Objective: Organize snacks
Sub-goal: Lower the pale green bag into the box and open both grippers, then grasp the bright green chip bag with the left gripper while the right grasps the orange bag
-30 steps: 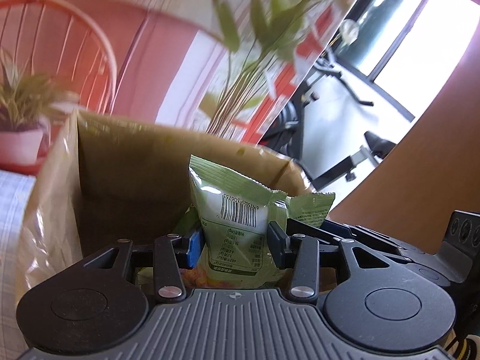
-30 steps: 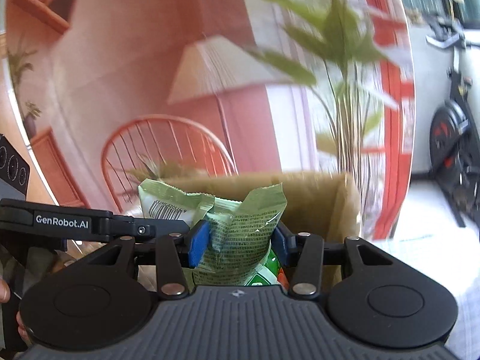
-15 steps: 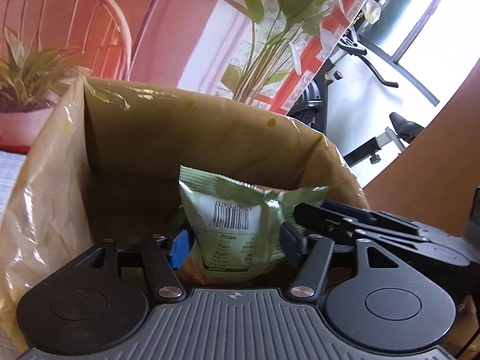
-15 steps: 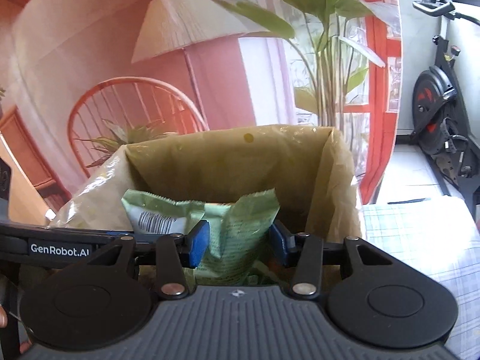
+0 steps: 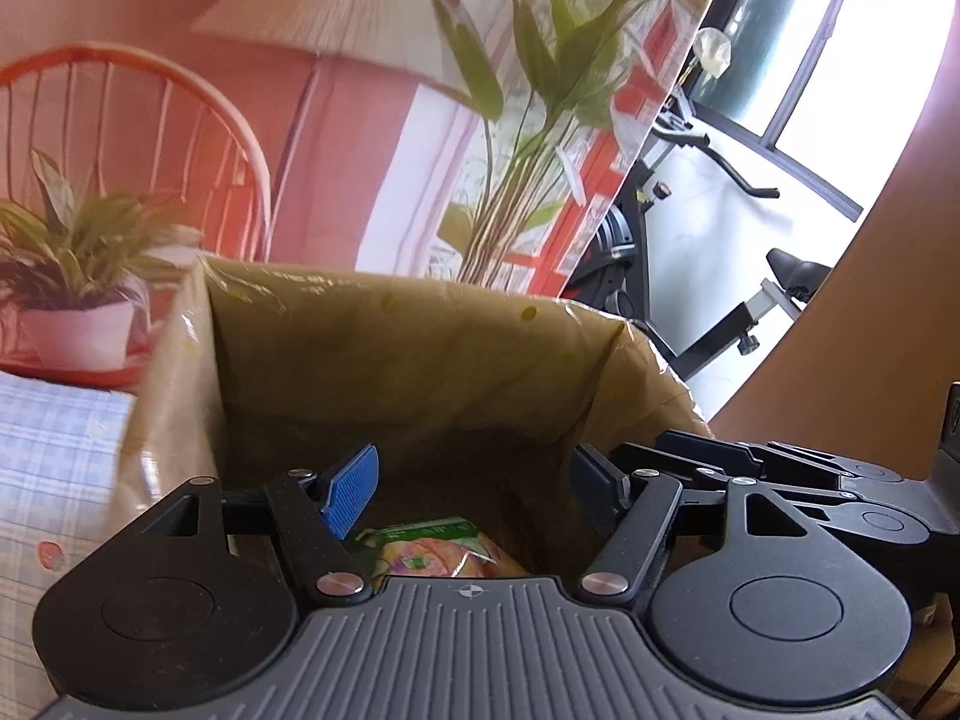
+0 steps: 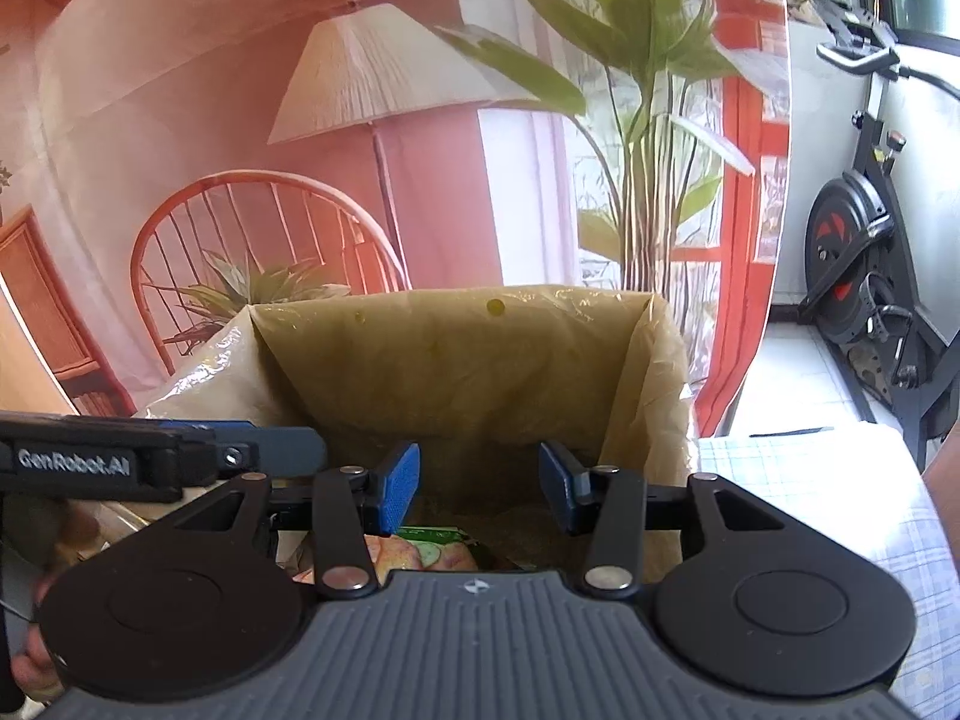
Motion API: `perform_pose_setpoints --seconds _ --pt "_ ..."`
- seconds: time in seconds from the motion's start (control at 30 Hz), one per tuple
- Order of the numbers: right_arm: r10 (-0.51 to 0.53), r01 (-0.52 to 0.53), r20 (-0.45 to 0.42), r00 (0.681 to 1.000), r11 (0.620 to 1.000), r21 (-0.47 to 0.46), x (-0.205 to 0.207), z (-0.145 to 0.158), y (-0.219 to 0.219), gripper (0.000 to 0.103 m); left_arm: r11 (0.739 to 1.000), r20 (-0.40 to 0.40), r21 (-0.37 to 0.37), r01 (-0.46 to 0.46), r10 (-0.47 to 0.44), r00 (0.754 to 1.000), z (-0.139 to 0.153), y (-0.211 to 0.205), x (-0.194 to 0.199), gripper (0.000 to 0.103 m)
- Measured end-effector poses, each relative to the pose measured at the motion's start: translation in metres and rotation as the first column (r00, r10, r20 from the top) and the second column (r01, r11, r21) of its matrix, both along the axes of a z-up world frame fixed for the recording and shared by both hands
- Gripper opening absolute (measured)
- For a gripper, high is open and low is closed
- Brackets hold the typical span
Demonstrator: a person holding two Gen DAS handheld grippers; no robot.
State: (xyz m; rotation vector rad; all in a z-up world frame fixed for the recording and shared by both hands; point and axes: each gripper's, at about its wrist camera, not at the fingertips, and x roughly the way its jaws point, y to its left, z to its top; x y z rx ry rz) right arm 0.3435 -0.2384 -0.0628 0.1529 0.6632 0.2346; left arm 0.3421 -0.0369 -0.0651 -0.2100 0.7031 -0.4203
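Our left tool (image 5: pixel 474 483) is opening, nothing between its blue pads. Our right tool (image 6: pixel 477 486) gapes empty too. The green printed snack packet (image 5: pixel 429 552) lies low-centre inside the plastic-lined brown cardboard box (image 5: pixel 420 348).

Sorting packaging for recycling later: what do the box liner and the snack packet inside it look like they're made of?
Box liner: apparently thin clear plastic film over brown cardboard; it is glossy and crinkled, with bright glints along the rim.

Snack packet: probably printed plastic or foil-laminate film, green with a colourful picture. It looks slightly shiny and creased, but only its top shows.
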Motion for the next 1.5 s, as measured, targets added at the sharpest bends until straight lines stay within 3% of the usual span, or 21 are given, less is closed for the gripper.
perform_pose_setpoints --seconds 0.43,0.63,0.8,0.97,1.13,1.33,1.5 --pt "0.014 -0.017 0.123 0.992 1.000 0.026 -0.070 0.021 0.002 0.048 0.999 0.134 0.032 -0.014 0.009 0.991 0.038 0.044 -0.077 0.073" --pt "0.011 -0.018 0.152 0.988 0.999 0.045 -0.103 0.017 0.001 0.049 0.998 0.128 0.056 -0.027 0.020 0.992 0.031 0.064 -0.107 0.073" --pt "-0.011 0.006 0.164 0.986 1.000 0.031 -0.126 0.004 -0.002 0.049 0.992 0.131 0.123 -0.037 0.020 0.991 0.013 0.070 -0.126 0.080" --pt "-0.023 0.018 0.132 0.991 0.999 0.037 -0.141 -0.018 -0.005 0.049 0.994 0.076 0.090 -0.058 0.052 0.996 -0.012 0.075 -0.133 0.084" --pt "-0.032 0.031 0.092 0.995 0.999 0.012 -0.153 -0.044 -0.004 0.049 0.995 -0.037 0.036 -0.091 0.092 0.995 -0.043 0.079 -0.128 0.085" --pt "-0.048 0.047 0.035 0.998 0.998 0.045 -0.160 -0.067 -0.009 0.051 0.990 -0.071 0.079 -0.113 0.119 0.990 -0.061 0.073 -0.124 0.086" --pt "-0.065 0.064 0.018 0.998 0.996 0.058 -0.160 -0.075 -0.017 0.056 0.990 -0.117 0.042 -0.136 0.140 0.983 -0.072 0.080 -0.127 0.087"
